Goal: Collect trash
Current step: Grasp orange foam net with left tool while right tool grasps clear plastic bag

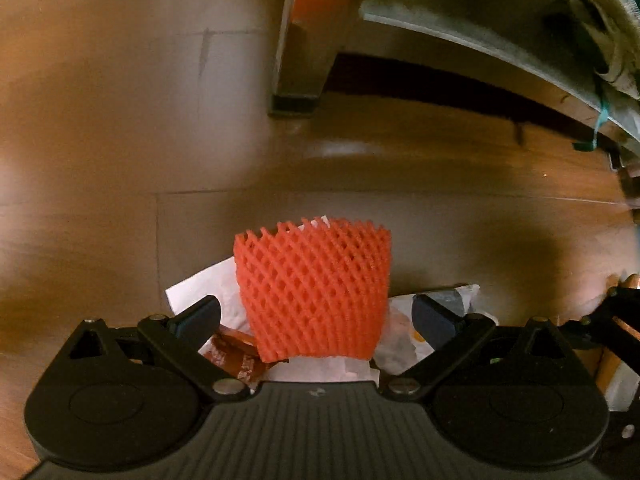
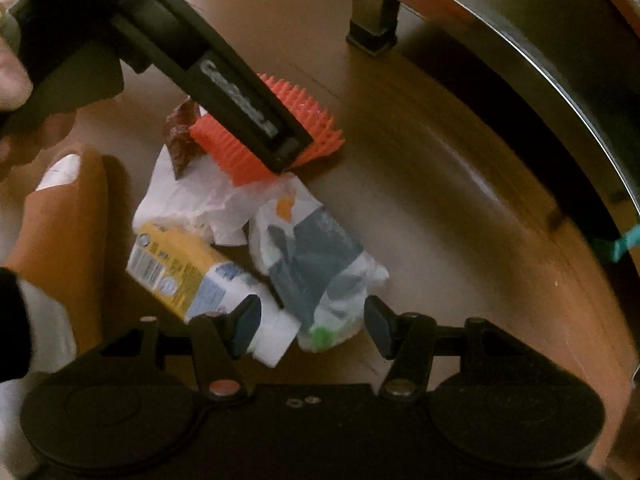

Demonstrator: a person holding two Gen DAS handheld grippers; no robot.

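A red foam fruit net [image 1: 316, 292] lies on a pile of trash on the floor. My left gripper [image 1: 316, 316] is open with its fingers on either side of the net, not touching it. Under the net lie white paper [image 1: 216, 284] and a brown wrapper [image 1: 236, 356]. In the right wrist view the left gripper's body [image 2: 240, 100] covers part of the net [image 2: 320, 136]. My right gripper [image 2: 312, 324] is open just above a white plastic bag [image 2: 316, 264], beside a yellow and white carton [image 2: 192, 276]. A brown wrapper [image 2: 184, 136] and crumpled white paper [image 2: 188, 196] lie there too.
A furniture leg [image 1: 300, 40] stands on the wood floor [image 1: 100, 120] beyond the pile, with a low ledge [image 1: 480, 44] to its right. An orange slipper [image 2: 68, 232] sits left of the carton. A teal strap [image 2: 616, 244] hangs at the right.
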